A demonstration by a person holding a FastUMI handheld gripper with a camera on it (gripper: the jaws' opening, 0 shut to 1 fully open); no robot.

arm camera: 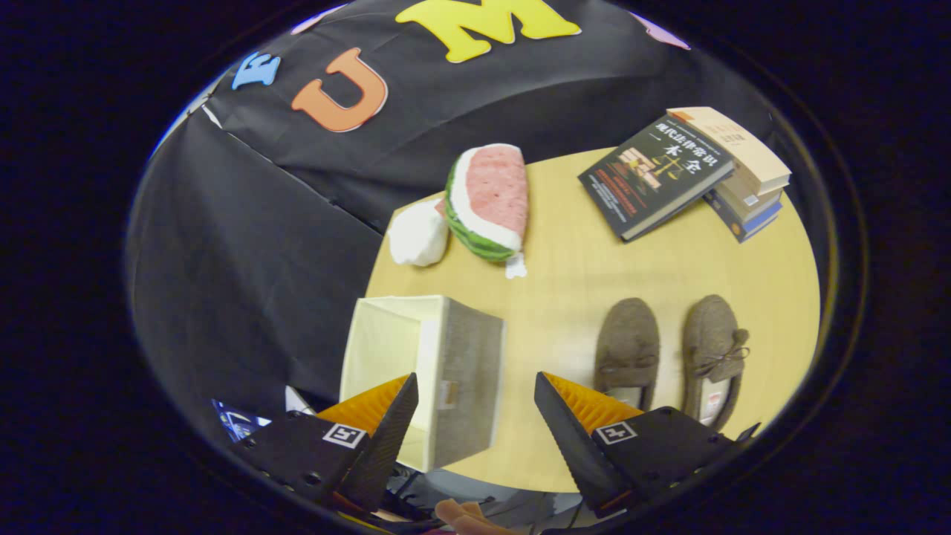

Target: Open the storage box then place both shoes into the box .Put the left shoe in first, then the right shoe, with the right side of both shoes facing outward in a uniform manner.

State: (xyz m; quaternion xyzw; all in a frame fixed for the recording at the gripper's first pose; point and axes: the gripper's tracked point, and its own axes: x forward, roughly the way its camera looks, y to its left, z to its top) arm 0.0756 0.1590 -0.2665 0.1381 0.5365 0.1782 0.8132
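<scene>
On the surface (565, 297), just beyond the spread, empty fingers (475, 416), stands the open fabric box (438, 364). Two shoes (669, 357) lie side by side past the right finger. They look soft and light; the heel rim seems the best hold.
</scene>
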